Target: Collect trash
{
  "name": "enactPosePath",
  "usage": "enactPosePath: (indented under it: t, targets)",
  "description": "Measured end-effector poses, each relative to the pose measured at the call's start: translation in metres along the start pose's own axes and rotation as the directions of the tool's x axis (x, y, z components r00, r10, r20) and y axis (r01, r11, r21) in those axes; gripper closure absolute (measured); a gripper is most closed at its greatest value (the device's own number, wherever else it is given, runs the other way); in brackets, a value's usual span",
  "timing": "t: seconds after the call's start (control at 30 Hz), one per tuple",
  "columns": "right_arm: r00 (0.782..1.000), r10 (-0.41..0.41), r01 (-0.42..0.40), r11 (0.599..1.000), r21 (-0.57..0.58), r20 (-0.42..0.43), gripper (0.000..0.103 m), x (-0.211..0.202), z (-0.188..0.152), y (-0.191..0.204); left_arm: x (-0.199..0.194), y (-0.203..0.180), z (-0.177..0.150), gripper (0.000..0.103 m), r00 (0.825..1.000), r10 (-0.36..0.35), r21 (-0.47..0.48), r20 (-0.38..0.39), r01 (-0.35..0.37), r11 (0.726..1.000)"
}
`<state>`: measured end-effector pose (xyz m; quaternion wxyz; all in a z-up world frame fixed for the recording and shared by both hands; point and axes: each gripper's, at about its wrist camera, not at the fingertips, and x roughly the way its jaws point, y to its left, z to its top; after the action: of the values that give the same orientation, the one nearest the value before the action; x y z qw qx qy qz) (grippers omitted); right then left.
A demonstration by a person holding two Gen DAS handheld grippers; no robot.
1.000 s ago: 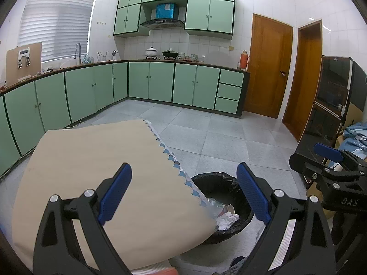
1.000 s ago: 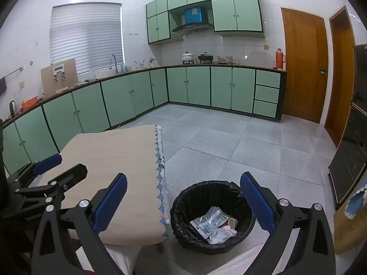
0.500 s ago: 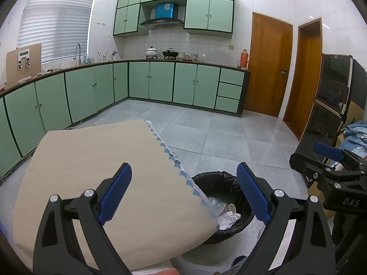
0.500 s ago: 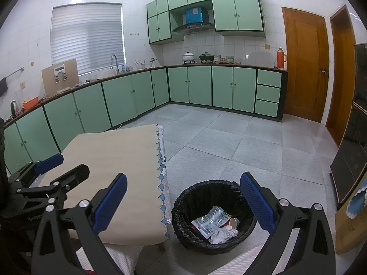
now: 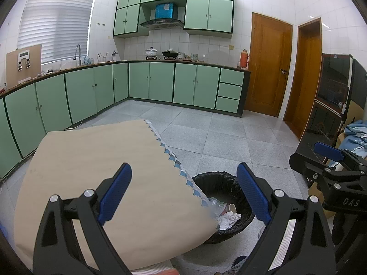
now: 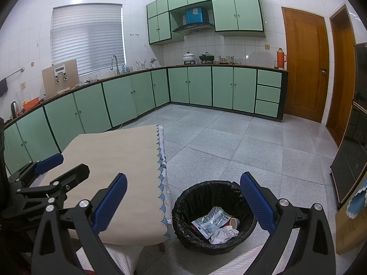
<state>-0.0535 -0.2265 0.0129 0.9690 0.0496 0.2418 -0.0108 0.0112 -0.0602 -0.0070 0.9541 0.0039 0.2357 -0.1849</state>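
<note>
**tilefan:** Green kitchen cabinets (image 6: 128, 100) run round the back, grey tile floor (image 6: 240, 142) out front. Any writing you can read?

**binwatch:** Only "DAS" on the right gripper (image 5: 337, 160) body, as seen from the left wrist. Everything else is too small.

**tilefan:** What's around?

**binwatch:** Table (image 6: 119, 160) with a beige cloth and scalloped blue trim, black-bagged bin (image 6: 213, 215) on the floor just beside its corner. Trash (image 6: 215, 224) sits in the bin: a clear wrapper, a paper cup, crumpled tissue. From the left wrist, the table corner hides part of the bin.

**tilefan:** Grippers?

**binwatch:** Left gripper (image 5: 183, 197) spread wide over the table edge, nothing between the pads. Right one spread wide above the bin, also empty.

**tilefan:** Room to move?

**binwatch:** Bare floor runs from the bin to the doors (image 6: 305, 68).
</note>
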Motion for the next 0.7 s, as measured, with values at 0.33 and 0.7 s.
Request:
enactPosePath:
  t: [0.33, 0.7]
  targets:
    - [1.0, 0.0, 0.0, 1.0, 0.0, -0.001, 0.006, -0.0001, -0.0005, 0.0004, -0.0003, -0.0004, 0.0007, 0.013, 1.0, 0.0, 0.001, 0.0, 0.0, 1.0]
    - [1.0, 0.004, -0.004, 1.0, 0.006, -0.003, 0.006, 0.0005, -0.003, 0.0008, -0.0006, -0.0007, 0.0012, 0.013, 1.0, 0.0, 0.001, 0.0, 0.0, 1.0]
